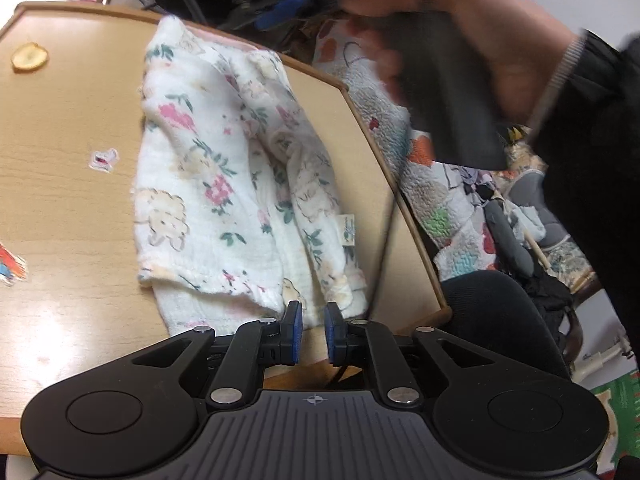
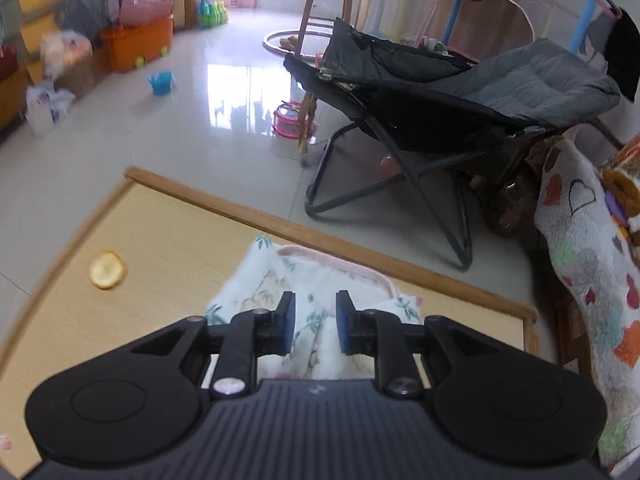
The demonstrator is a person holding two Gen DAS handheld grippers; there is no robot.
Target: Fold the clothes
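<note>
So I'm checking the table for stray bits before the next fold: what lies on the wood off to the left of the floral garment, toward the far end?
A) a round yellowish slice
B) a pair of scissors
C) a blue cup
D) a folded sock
A: a round yellowish slice lies alone on the table, apart from the garment; the right wrist view shows it too.

No text, brand or number can be read in either view. A small sewn tag on the edge of the floral garment carries a dark mark too blurred to make out, and the stickers on the table show only pictures. The left gripper's body bears a small crosshair sign, with no lettering beside it.
</note>
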